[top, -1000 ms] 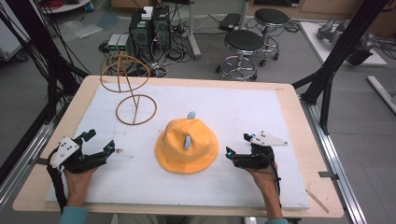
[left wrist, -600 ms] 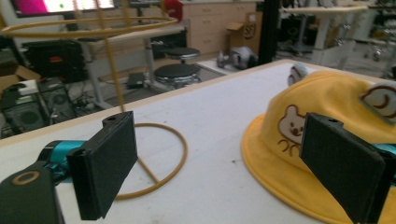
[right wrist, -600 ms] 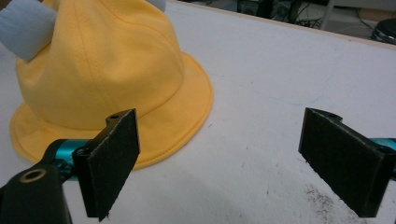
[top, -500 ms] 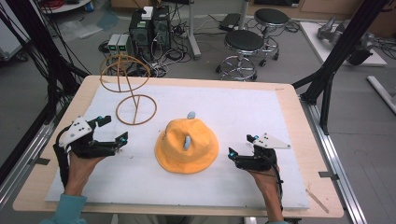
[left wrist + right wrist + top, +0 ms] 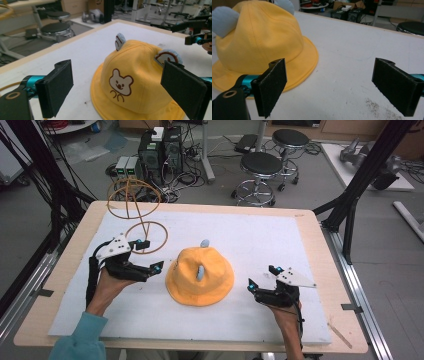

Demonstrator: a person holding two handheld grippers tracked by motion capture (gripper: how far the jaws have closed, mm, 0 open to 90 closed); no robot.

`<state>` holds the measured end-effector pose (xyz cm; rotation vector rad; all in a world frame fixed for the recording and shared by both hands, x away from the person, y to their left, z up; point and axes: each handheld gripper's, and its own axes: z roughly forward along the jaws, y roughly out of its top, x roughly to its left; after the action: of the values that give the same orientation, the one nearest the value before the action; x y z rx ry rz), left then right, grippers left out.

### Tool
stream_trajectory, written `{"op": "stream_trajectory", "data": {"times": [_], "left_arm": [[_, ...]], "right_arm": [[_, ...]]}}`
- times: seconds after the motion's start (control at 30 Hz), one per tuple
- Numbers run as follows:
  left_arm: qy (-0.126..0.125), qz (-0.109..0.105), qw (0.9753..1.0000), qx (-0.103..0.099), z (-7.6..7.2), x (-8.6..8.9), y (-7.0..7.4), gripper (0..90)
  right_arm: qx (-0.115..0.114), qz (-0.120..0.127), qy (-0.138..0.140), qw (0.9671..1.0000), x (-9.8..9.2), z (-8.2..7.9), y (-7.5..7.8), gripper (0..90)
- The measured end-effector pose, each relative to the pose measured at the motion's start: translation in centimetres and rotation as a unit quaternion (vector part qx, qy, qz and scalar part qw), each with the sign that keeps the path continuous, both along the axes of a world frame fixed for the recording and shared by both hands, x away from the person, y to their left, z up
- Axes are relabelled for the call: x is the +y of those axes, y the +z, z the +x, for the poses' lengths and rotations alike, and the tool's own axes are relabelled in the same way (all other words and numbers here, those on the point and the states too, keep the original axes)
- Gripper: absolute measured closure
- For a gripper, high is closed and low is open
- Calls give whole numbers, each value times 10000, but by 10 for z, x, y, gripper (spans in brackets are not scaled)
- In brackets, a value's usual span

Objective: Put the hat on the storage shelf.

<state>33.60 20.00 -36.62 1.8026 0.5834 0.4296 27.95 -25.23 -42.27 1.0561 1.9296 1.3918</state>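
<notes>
A yellow bucket hat with two light-blue ears lies crown-up in the middle of the white mat. Its bear face shows in the left gripper view. My left gripper is open just left of the hat's brim, jaws wide apart and holding nothing, with the hat straight ahead of it. My right gripper is open to the right of the hat, a short gap from the brim. In its own view the hat lies ahead on the left with bare mat between the jaws.
A gold wire stand with a ring base stands at the mat's back left, close behind the left gripper. The wooden table edge borders the mat. Stools, computers and black frame posts lie beyond.
The left gripper has risen from the table's left side and moved right and forward to the hat's brim. The right gripper has barely moved. The hat is unmoved.
</notes>
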Motion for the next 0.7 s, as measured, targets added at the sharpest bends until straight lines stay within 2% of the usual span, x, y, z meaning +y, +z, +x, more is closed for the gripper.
{"op": "stream_trajectory", "data": {"times": [0.07, 0.1, 0.17, 0.23, 0.37, 0.5, 0.63, 0.7], "left_arm": [[-166, 21, 9998, 66, 6, -7, -1, 112], [-166, 21, 9998, 66, 6, -7, -1, 112], [-313, 224, 9991, 150, 12, -17, -2, 112], [-401, 368, 9983, 205, 16, -25, -3, 112], [-531, 535, 9969, 216, 21, -36, -2, 113], [-594, 661, 9957, 270, 24, -45, -3, 114], [-602, 705, 9953, 295, 27, -52, -4, 131], [-634, 762, 9946, 295, 27, -54, -4, 159]], "right_arm": [[-45, 19, -28, 10000, -1, -1, 0, 114], [-100, 27, -34, 9999, -1, -2, 0, 114], [-159, 61, -41, 9998, -2, -4, 0, 115], [-377, 202, -77, 9991, -4, -7, -4, 115], [-130, 120, -171, 9997, -8, -8, -16, 114], [-344, 135, -158, 9992, -7, -11, -13, 115], [-344, 156, -175, 9991, -8, -11, -14, 114], [-426, 166, -171, 9988, -8, -11, -14, 114]]}}
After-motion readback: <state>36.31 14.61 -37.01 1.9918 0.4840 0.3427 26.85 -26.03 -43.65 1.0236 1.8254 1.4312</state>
